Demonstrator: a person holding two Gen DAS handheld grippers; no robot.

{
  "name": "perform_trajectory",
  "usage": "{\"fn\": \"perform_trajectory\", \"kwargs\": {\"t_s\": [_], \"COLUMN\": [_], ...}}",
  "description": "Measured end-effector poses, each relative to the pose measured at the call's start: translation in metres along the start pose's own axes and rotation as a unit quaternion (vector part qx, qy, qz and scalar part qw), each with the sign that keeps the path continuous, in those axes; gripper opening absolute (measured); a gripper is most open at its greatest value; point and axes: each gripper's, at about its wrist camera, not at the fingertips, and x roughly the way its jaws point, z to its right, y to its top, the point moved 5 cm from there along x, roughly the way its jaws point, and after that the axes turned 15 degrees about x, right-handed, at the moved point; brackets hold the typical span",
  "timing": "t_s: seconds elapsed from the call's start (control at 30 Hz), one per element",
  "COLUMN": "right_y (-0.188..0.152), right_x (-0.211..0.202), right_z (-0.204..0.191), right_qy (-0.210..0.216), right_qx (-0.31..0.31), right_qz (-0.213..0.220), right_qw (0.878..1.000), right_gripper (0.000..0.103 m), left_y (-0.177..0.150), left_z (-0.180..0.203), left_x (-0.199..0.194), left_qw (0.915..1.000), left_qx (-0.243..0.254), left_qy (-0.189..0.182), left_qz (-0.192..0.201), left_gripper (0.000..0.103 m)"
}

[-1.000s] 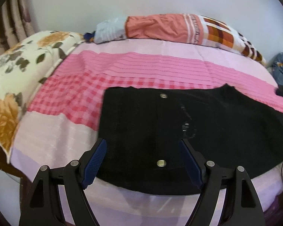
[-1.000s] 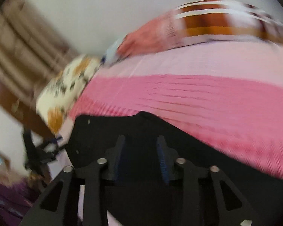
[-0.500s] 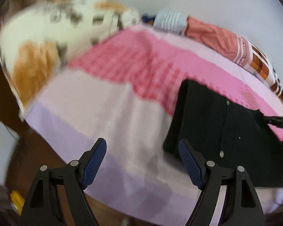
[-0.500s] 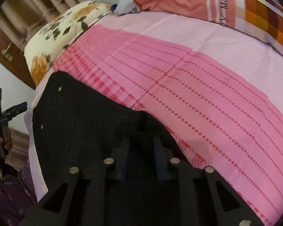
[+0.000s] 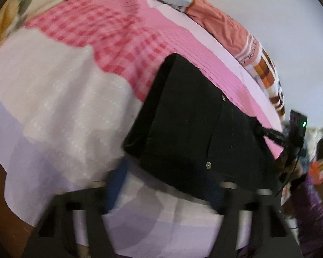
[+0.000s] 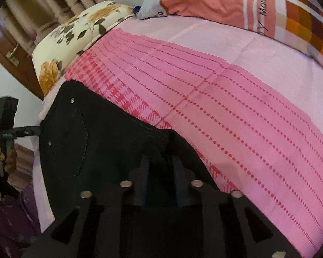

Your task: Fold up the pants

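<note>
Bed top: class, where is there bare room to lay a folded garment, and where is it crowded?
Free: the pink sheet between the black pants and the orange pillow. Also the pale patch left of the pants. Crowded: the near edge, where the right gripper pinches cloth.

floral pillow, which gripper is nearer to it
Left. The left gripper hangs open at the pants' pillow-side end. The right gripper is shut on the pants further from the floral pillow.
</note>
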Motion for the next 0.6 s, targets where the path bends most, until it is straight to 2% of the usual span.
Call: {"fn": "perform_trajectory", "kwargs": {"t_s": [0.03,0.13,0.17,0.23,0.37,0.5,0.6], "right_y": [0.000,-0.001,-0.001,-0.003,0.000,0.010,0.018], "right_x": [-0.001,-0.001,0.001,0.006,0.004,-0.006,-0.014], "right_z": [0.002,0.003,0.001,-0.006,-0.010,-0.005,0.001], "right_qy": [-0.004,-0.001,-0.003,-0.004,-0.006,-0.022,-0.024], "right_qx": [0.001,0.007,0.002,-0.010,-0.006,0.008,0.023], "right_qz": [0.003,0.007,0.008,0.005,0.025,0.058,0.082], "right_qw": [1.000,1.000,1.000,1.000,1.000,0.998,0.996], "right_gripper": [0.026,0.026,0.020,0.012,0.005,0.003,0.002], "left_y": [0.003,0.006,0.007,0.008,0.021,0.029,0.041], "left_z": [0.006,0.014,0.014,0.011,0.009,0.012,0.012], "left_x": [-0.002,-0.004,-0.003,-0.003,-0.008,-0.007,-0.018], "left_qw": [0.9994,0.9965,0.9958,0.9963,0.9959,0.9942,0.9923], "left_qx": [0.023,0.054,0.059,0.051,0.048,0.051,0.041], "left_qy": [0.026,0.063,0.069,0.069,0.071,0.088,0.097], "left_qz": [0.002,0.006,0.006,0.006,0.027,0.035,0.065], "left_gripper": [0.041,0.032,0.030,0.025,0.019,0.018,0.017]}}
